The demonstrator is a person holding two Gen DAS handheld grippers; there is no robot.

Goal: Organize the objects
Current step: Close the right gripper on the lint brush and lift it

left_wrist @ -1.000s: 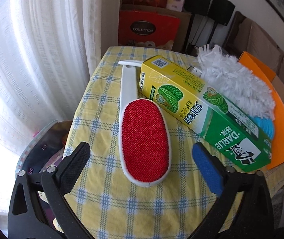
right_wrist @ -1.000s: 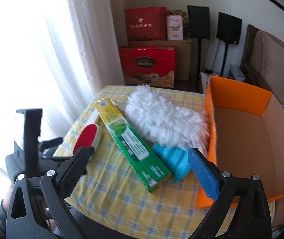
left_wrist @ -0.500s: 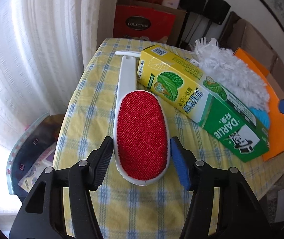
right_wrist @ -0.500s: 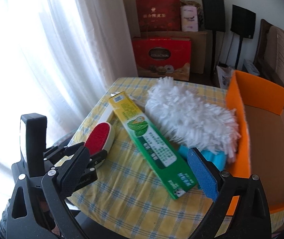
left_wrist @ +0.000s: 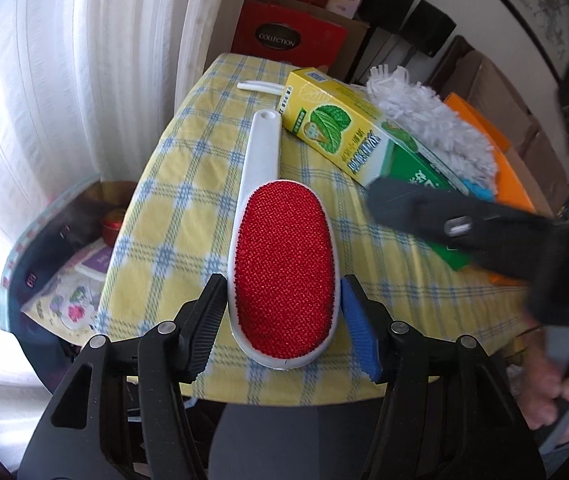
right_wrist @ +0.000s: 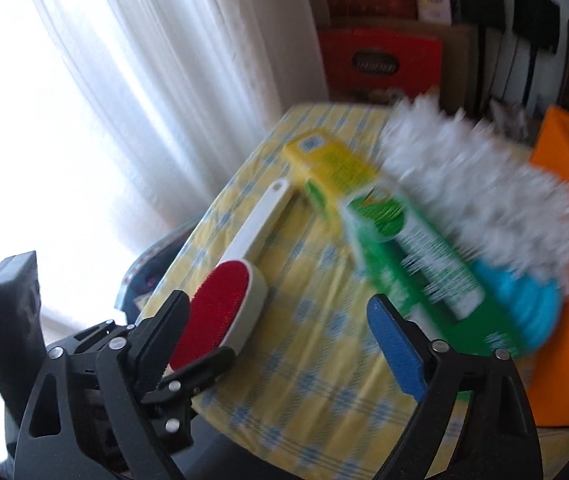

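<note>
My left gripper (left_wrist: 282, 316) is shut on the lint brush (left_wrist: 284, 264), its pads pressing both sides of the red oval head; the white handle points away over the yellow checked tablecloth (left_wrist: 172, 200). A yellow and green toothpaste box (right_wrist: 404, 248) lies to the right of the brush (right_wrist: 220, 304), with a white fluffy duster (right_wrist: 484, 184) beyond it. My right gripper (right_wrist: 280, 340) is wide and its jaws are closing, with only tablecloth between them. In the left wrist view the right gripper (left_wrist: 444, 220) hangs blurred over the green end of the box (left_wrist: 336, 136).
An orange cardboard box (right_wrist: 568, 280) stands at the table's right edge. White curtains hang on the left. A red gift box (left_wrist: 288, 40) and dark speakers stand behind the table. A tray of small items (left_wrist: 64, 248) sits low to the left. A hand (left_wrist: 556, 392) grips the right tool.
My left gripper closed on the brush head, and the brush has shifted away from the toothpaste box. My right gripper dropped toward the box and now shows in the left wrist view.
</note>
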